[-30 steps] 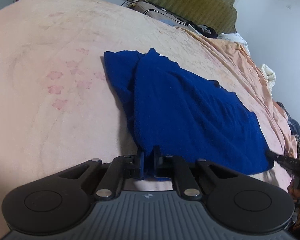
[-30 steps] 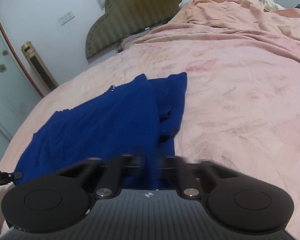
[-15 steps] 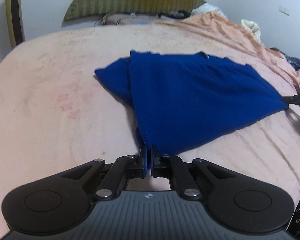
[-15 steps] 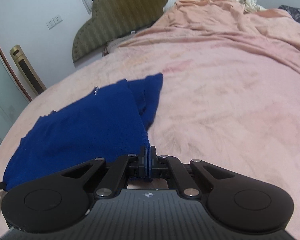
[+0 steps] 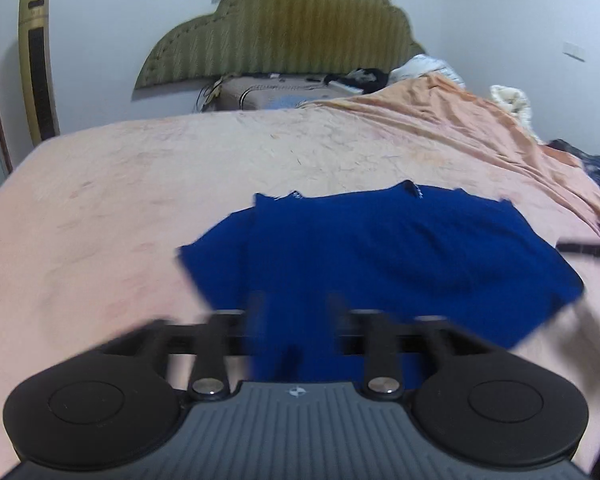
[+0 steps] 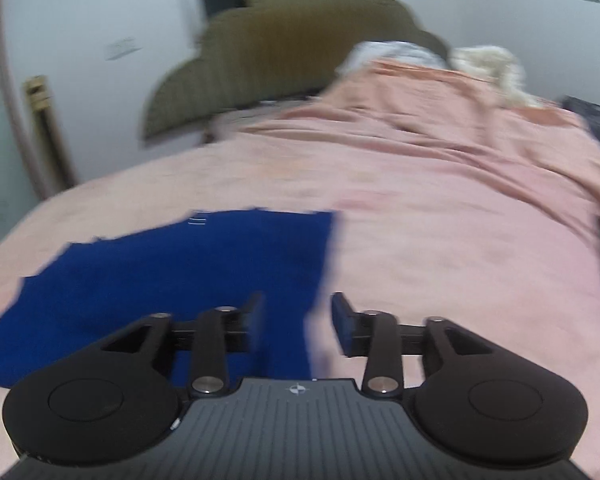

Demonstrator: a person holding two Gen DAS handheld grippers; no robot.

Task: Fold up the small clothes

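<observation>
Left wrist view is showing the blue garment (image 5: 380, 252) lying flat on the pink bed (image 5: 100, 208) — soft, light, limp, best pinched at a corner or hem. Both the left gripper (image 5: 296, 308) and right gripper (image 6: 296, 312) are standing apart, gripping nothing.

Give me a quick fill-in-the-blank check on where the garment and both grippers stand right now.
1. The garment lying on the bed is ____ in color.
2. The right gripper has its fingers ____.
3. The left gripper has its fingers ____.
4. The headboard behind the bed is ____ in color.

Missing words: blue; open; open; green
</observation>
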